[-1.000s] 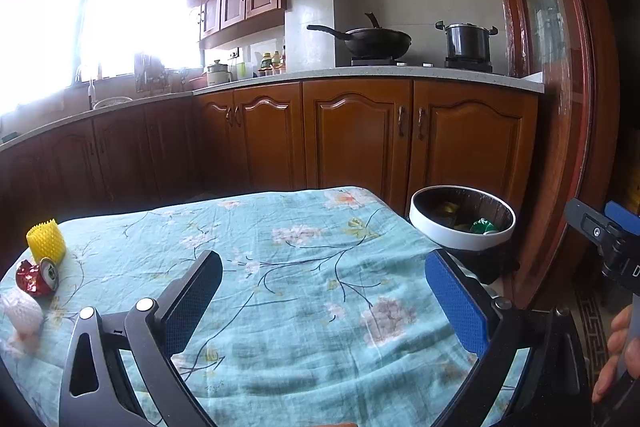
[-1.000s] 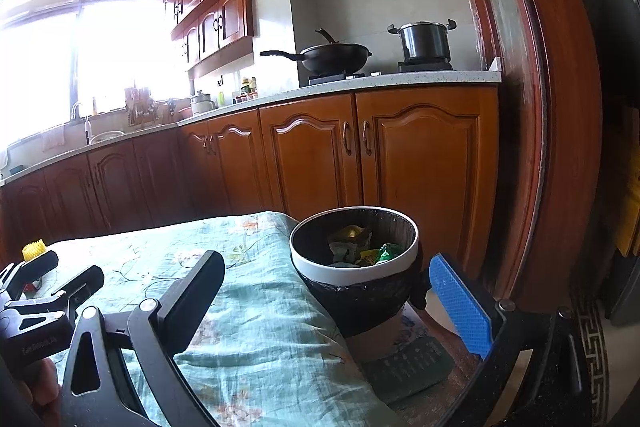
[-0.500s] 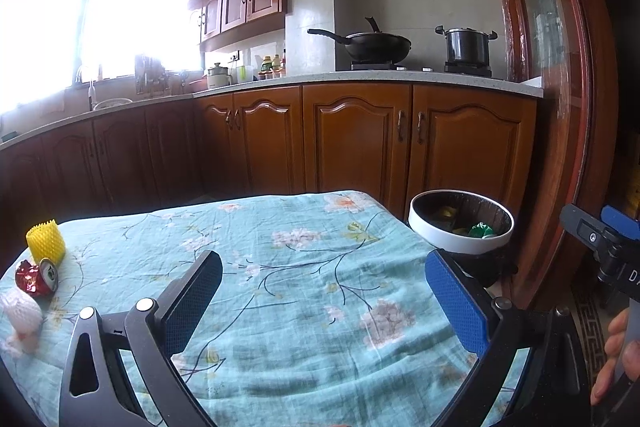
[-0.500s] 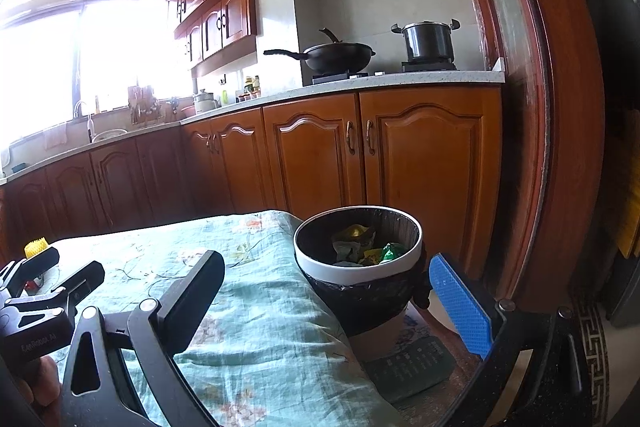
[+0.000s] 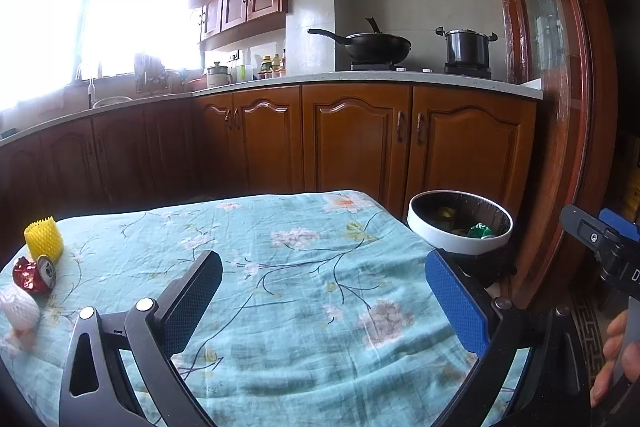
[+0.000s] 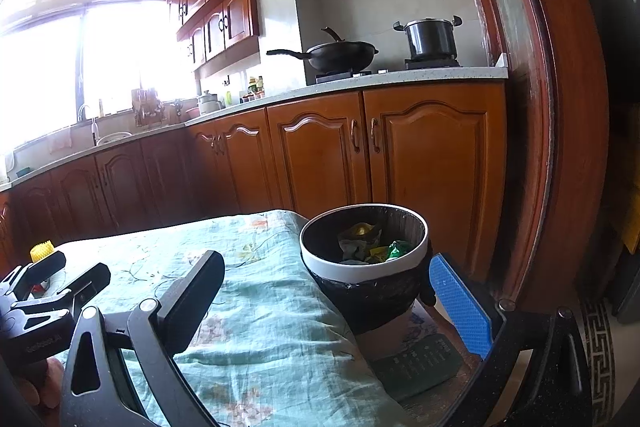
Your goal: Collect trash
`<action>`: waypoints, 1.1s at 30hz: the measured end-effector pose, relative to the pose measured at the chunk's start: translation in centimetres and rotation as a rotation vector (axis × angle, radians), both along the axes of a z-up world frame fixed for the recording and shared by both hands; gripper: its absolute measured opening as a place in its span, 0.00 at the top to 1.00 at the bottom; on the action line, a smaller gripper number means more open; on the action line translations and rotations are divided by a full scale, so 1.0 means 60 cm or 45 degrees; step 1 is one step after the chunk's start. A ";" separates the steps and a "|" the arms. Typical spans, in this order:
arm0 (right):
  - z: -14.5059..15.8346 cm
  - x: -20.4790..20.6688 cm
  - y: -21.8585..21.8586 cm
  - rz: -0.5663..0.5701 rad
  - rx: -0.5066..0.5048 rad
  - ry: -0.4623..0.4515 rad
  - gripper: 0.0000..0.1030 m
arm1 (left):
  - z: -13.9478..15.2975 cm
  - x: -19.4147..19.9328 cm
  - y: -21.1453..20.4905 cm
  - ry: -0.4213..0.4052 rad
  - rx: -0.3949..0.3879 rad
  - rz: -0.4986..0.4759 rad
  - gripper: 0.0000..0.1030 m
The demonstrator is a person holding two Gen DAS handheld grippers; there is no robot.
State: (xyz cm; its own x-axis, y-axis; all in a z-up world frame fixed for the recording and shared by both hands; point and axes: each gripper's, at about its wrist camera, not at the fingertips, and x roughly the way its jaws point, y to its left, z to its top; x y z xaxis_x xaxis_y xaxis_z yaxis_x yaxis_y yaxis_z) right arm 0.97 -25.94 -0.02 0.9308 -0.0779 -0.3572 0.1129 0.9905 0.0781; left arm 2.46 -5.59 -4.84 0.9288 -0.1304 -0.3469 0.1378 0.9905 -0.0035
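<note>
A crushed red can [image 5: 33, 273], a yellow foam net [image 5: 43, 239] and a white foam net [image 5: 18, 311] lie at the table's far left edge. A white-rimmed trash bin [image 5: 460, 229] [image 6: 362, 259] lined in black stands off the table's right end with wrappers inside. My left gripper [image 5: 326, 297] hovers open over the floral tablecloth [image 5: 300, 267], nothing between its fingers. My right gripper [image 6: 328, 301] is open too, held just in front of the bin, empty. Each view catches the other gripper at its edge.
Brown kitchen cabinets [image 5: 360, 135] run behind the table, with a wok [image 5: 372, 47] and pot [image 5: 466, 47] on the stove. A wooden door frame [image 5: 568, 107] stands right of the bin. A dark flat pad [image 6: 416, 359] lies on the floor below the bin.
Both views have tilted slightly upward, so the table and bin sit a little lower in frame. Neither gripper has opened or shut, and the trash has not moved.
</note>
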 end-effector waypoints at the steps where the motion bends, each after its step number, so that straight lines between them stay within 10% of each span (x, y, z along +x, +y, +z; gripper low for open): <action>1: 0.000 0.000 0.000 0.001 0.001 0.000 0.00 | 0.000 0.001 0.000 0.000 0.001 0.001 0.01; 33: 0.003 0.003 0.002 0.034 0.011 0.001 0.00 | -0.004 0.002 0.001 0.012 -0.004 0.004 0.01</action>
